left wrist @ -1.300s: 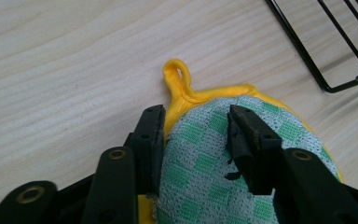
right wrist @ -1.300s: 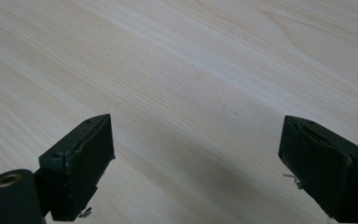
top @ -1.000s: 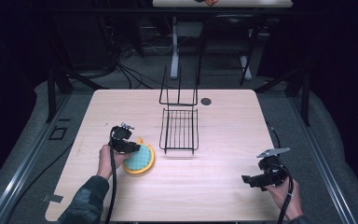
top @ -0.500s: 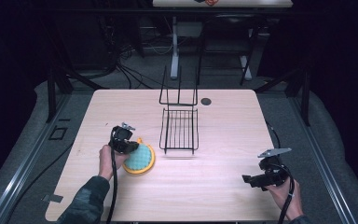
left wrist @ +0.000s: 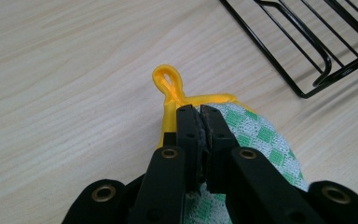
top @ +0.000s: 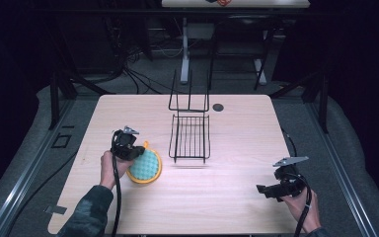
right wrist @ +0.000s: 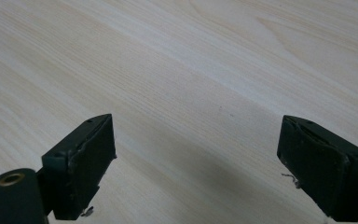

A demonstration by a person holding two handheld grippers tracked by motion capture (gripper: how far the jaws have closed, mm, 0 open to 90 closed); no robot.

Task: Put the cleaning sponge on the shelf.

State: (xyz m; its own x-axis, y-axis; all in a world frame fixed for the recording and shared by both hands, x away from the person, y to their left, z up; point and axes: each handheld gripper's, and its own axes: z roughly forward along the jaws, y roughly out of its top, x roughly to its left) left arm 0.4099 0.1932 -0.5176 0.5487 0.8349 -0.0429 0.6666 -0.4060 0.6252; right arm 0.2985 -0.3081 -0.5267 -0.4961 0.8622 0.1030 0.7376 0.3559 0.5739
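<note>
Potholder (top: 145,167) lies left of the wire rack (top: 190,138) on the surface (top: 227,192), unmoved over the last second, its edge pinched by the clenched left tool (left wrist: 200,116), suggesting a lift is imminent, while the right tool (right wrist: 196,163) rests released.

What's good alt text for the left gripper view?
The left gripper, jaws shut, pinches the yellow-trimmed edge of a green-and-white checked pot holder lying on a pale wooden table. Its yellow hanging loop sticks out ahead, and a black wire rack sits at upper right.
</note>
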